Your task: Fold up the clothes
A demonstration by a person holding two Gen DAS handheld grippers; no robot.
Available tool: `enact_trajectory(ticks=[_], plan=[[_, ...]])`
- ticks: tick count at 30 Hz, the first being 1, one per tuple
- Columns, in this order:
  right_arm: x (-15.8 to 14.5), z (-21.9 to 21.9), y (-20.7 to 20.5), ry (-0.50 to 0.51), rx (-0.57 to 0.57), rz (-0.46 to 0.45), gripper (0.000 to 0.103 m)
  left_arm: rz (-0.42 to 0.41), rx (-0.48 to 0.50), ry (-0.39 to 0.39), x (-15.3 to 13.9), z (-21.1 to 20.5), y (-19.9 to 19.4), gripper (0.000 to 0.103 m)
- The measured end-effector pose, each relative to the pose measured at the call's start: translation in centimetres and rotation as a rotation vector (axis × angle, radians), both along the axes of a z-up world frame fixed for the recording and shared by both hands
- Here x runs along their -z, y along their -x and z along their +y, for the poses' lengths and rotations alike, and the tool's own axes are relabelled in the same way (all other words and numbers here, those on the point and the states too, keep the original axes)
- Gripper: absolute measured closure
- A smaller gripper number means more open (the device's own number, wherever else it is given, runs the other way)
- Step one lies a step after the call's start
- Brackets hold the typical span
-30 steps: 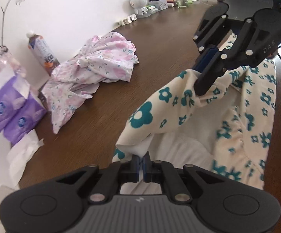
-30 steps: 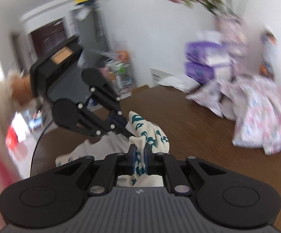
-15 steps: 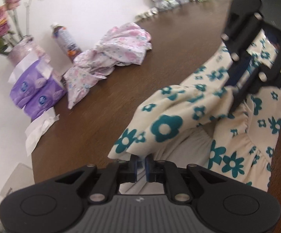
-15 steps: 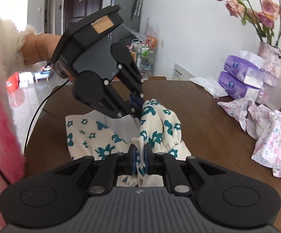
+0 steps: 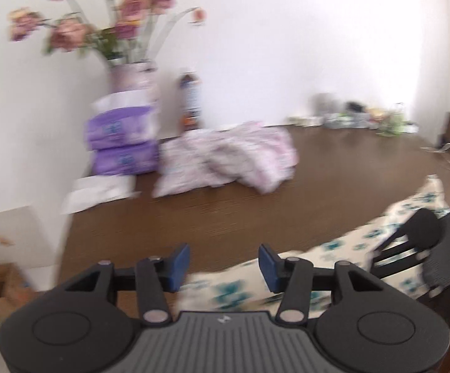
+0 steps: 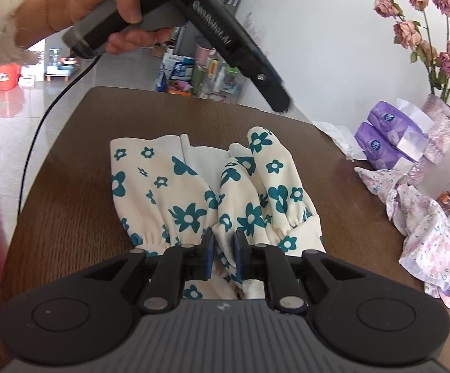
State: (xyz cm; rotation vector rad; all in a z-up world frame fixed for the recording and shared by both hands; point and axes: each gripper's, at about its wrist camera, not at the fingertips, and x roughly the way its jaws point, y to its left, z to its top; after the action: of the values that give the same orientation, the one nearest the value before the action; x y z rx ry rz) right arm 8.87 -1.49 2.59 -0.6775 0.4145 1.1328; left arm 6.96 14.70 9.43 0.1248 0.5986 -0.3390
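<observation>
Tongs on the left (image 5: 223, 267) now stand wide apart with nothing between the blue pads; half a second ago they were pinched shut on a fold of the cream garment with teal flowers (image 6: 212, 192). That gripper has also lifted away: from the right wrist view it hangs high over the surface (image 6: 69, 205), held in the person's hand (image 6: 100, 9), clear of the cloth. The right tongs (image 6: 223, 253) have loosened too. A second ago they were clamped tight on the fabric; now a narrow gap shows between the pads, with a ridge of cloth running through it, so the hold looks slack or just let go.

The garment lies on the near end of the brown surface, one half turned over the other so its two sleeves sit side by side, pale lining showing between them. To my eye a fold has just been laid down and released. A crumpled pink floral garment (image 6: 430, 230) sits well apart towards the wall, near the purple tissue packs (image 6: 386, 136) and the vase of flowers (image 6: 442, 118).
</observation>
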Motion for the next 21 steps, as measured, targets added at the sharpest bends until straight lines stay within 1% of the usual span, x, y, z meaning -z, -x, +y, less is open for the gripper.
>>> enact_trajectory(ticks=[2,4,6,7,8,9,10,11,13,16,20,21], plan=[[0.3,0.3,0.5,0.006,0.018,-0.021,0.090,0.019,0.052,-0.007,0.9,-2.0,-0.7,0.056],[0.6,0.7,1.0,0.011,0.037,-0.042,0.089,0.057,0.075,-0.022,2.2,-3.5,-1.8,0.059],[0.5,0.3,1.4,-0.006,0.069,-0.035,0.085,0.111,0.068,-0.050,3.9,-4.4,-2.8,0.082],[0.1,-0.4,1.6,-0.031,0.087,-0.012,0.082,0.136,0.063,-0.062,4.7,-4.7,-3.2,0.084],[-0.3,-1.1,1.7,-0.056,0.105,0.010,0.079,0.153,0.051,-0.059,5.5,-4.7,-3.3,0.084],[-0.7,-1.8,1.8,-0.081,0.123,0.033,0.072,0.161,0.038,-0.046,6.2,-4.4,-3.2,0.084],[-1.1,-2.8,1.8,-0.110,0.152,0.057,0.069,0.167,0.025,-0.033,6.8,-4.2,-3.1,0.084],[-1.5,-4.1,1.6,-0.146,0.194,0.084,0.069,0.158,0.014,-0.019,7.0,-3.9,-2.9,0.081],[-2.3,-6.7,1.2,-0.216,0.279,0.137,0.069,0.140,-0.007,0.006,7.6,-3.4,-2.4,0.080],[-3.2,-10.5,0.5,-0.316,0.412,0.214,0.069,0.115,-0.032,0.009,8.0,-3.3,-2.3,0.075],[-2.5,-15.1,-1.2,-0.410,0.637,0.296,0.069,0.099,-0.067,-0.006,7.8,-3.2,-2.3,0.063],[-2.3,-16.0,-1.6,-0.428,0.685,0.310,0.069,0.098,-0.079,-0.007,7.7,-3.2,-2.3,0.062]])
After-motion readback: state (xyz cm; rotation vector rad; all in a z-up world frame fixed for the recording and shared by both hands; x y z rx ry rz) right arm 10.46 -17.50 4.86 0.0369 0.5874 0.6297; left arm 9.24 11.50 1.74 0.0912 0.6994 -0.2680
